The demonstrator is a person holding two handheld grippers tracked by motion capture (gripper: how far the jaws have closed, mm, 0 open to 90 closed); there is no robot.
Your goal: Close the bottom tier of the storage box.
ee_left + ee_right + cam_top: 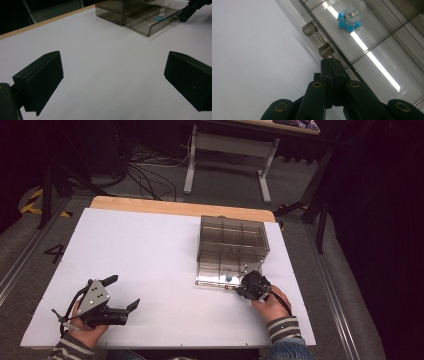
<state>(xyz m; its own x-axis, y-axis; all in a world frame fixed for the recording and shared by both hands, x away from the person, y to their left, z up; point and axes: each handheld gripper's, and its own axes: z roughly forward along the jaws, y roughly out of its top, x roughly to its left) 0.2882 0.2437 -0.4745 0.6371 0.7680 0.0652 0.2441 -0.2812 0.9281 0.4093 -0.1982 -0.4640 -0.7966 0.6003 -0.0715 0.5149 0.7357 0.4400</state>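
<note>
At the bench's [150, 245] right side, beside the smoky plastic drawer box [232, 242]: right tool [331, 60] clenched, jaws pressed together with nothing between them, tips just at the handle [318, 42] of the pulled-out bottom drawer [160, 23]. Inside that drawer, near its front wall, a small blue-and-clear piece [350, 18]. Near the bench's left front corner, well apart from the box: left tool [122, 295] released, jaws wide over bare white surface.
</note>
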